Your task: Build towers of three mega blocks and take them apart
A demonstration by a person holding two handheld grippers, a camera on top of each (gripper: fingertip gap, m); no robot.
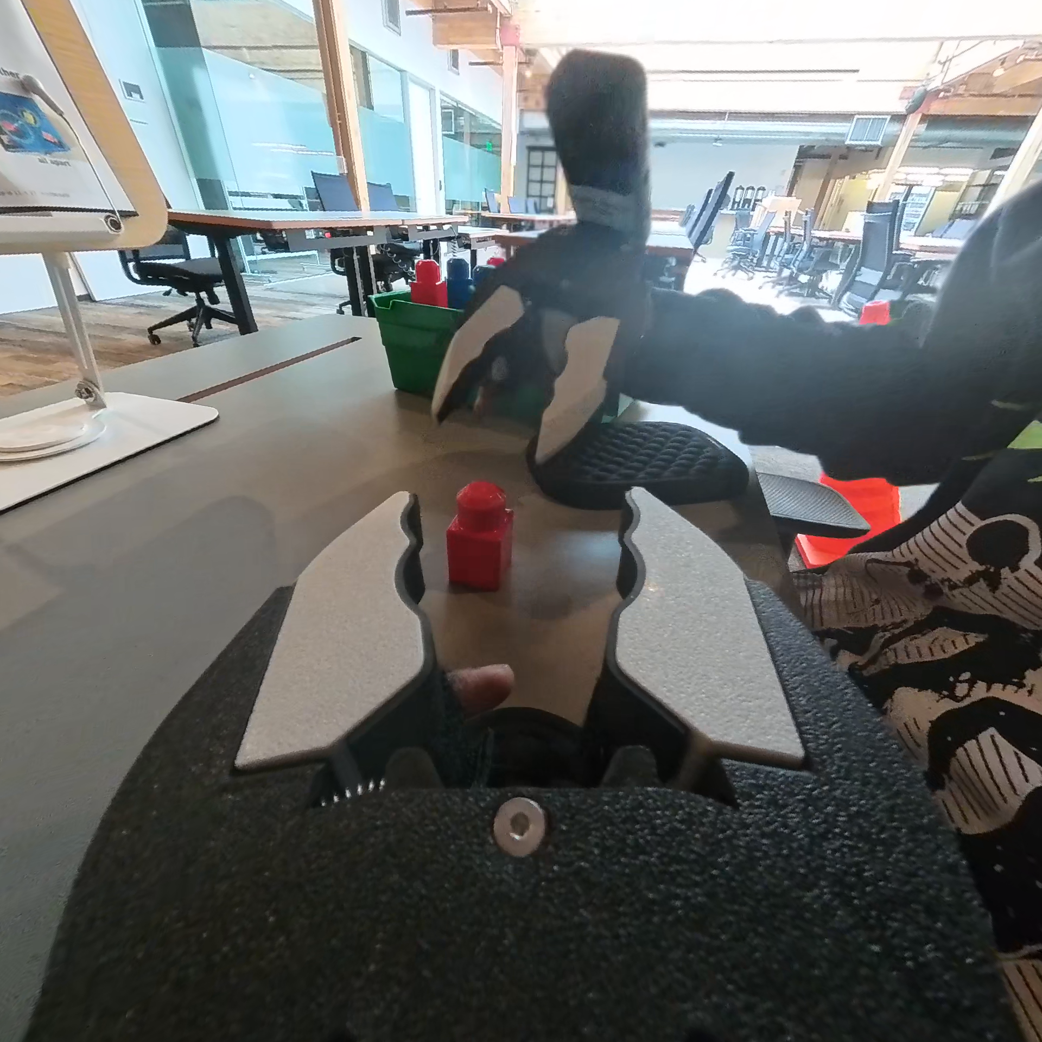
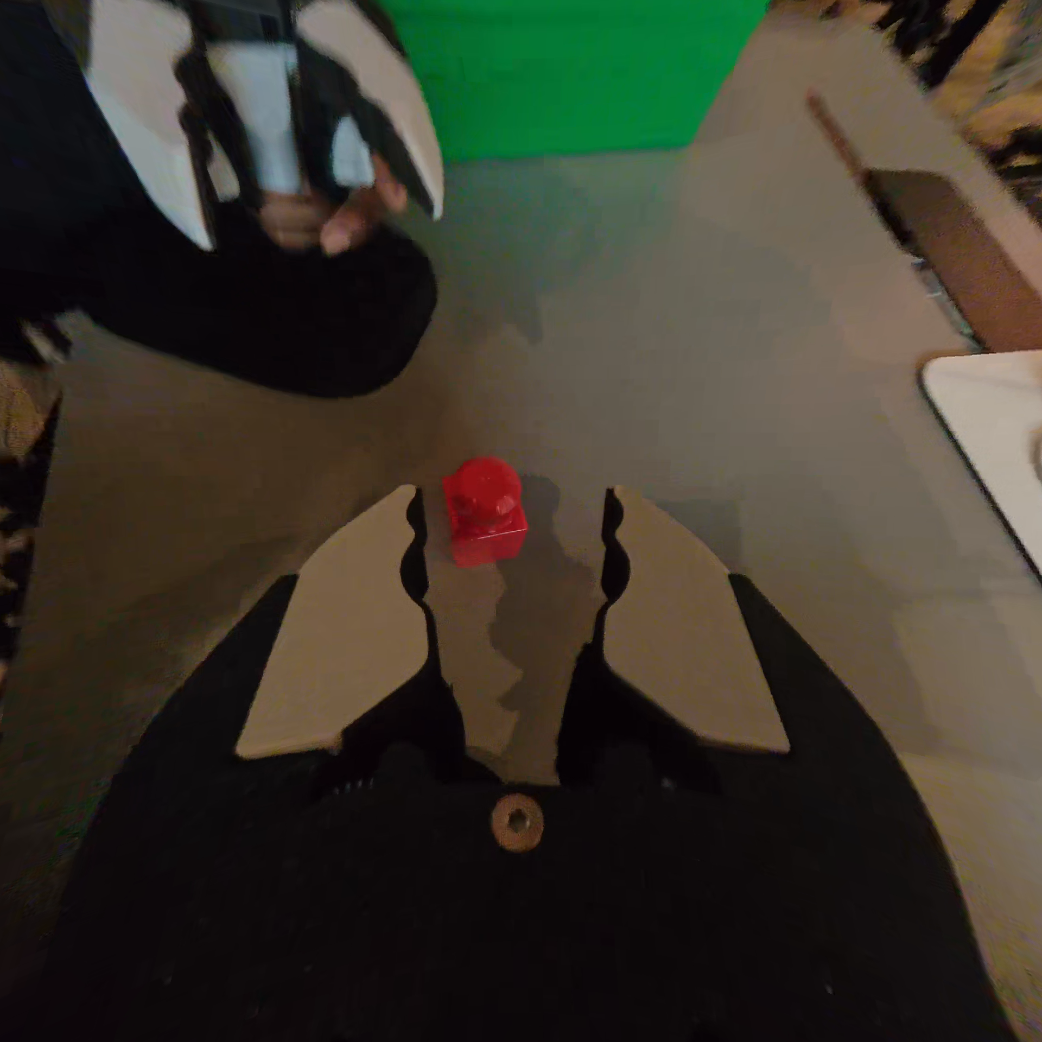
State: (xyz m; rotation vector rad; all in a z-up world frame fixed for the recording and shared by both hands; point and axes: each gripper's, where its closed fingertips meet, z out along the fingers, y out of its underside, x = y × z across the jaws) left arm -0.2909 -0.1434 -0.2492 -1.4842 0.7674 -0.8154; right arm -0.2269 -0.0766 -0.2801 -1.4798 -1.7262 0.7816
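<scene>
A single red mega block (image 1: 479, 535) stands upright on the grey table (image 1: 254, 507). My left gripper (image 1: 521, 499) is open and level with it, and the block sits between its fingertips without touching them. My right gripper (image 1: 490, 437) hangs above and just behind the block, pointing down, open and empty. In the right wrist view I look down on the red block (image 2: 486, 516), which is close to the left fingertip of my open right gripper (image 2: 512, 496). My left gripper (image 2: 321, 225) shows there at the upper left, blurred.
A green bin (image 1: 414, 338) holding red and blue blocks stands behind the block; it also shows in the right wrist view (image 2: 564, 73). A white stand base (image 1: 113, 428) lies at the left. Black chair parts (image 1: 637, 462) and an orange cone (image 1: 862, 507) are past the table's right edge. Spacing between my two grippers at the tips: around 11 cm.
</scene>
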